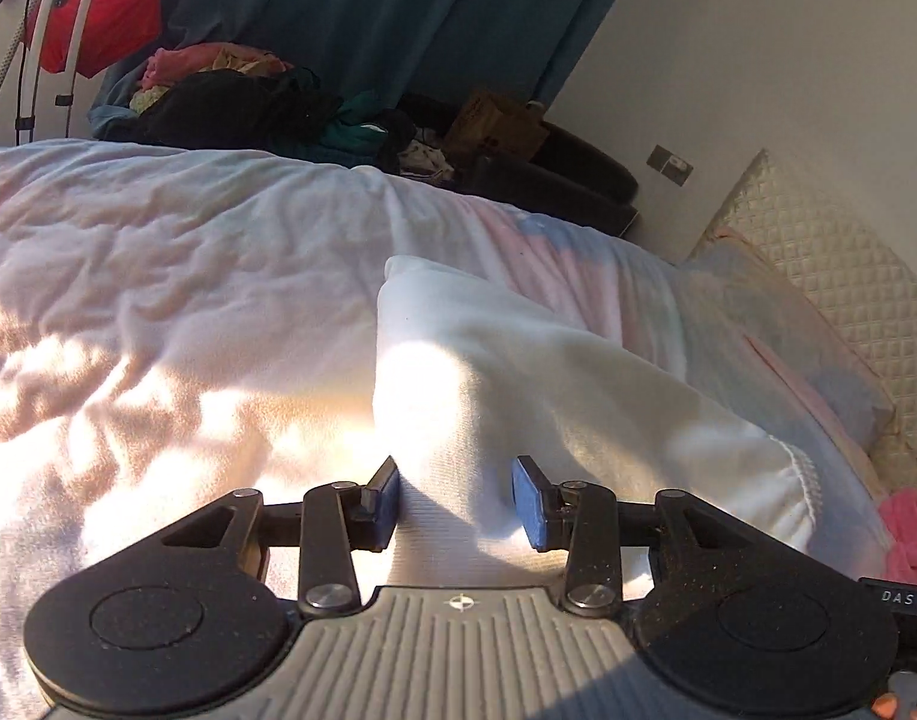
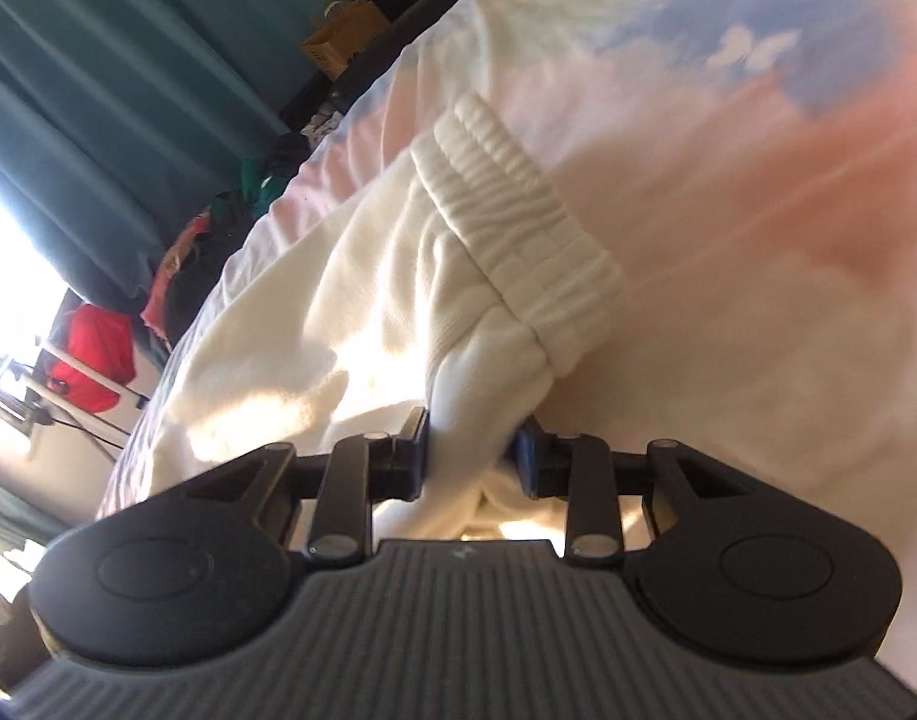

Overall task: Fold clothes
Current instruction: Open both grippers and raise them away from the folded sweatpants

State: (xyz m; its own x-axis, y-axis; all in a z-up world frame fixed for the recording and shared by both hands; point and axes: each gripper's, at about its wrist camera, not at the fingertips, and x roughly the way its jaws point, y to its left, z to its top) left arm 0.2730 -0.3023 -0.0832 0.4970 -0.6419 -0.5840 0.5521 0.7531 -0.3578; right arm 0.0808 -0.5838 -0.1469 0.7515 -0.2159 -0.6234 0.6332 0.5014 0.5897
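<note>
A: The white fleece garment [image 1: 518,372], soft with a ribbed elastic band [image 2: 518,228], lies crumpled on the bed [image 1: 158,252].

B: Left gripper [image 1: 458,501] fingers part-open, fabric between, 1 pad clear; right gripper [image 2: 473,456] fingers narrower around a fold; grip unclear.

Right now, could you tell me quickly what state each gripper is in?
Left gripper: jaws apart, white garment between them, right pad clear of it; open.
Right gripper: white fabric fills the gap; a grip cannot be told.
</note>
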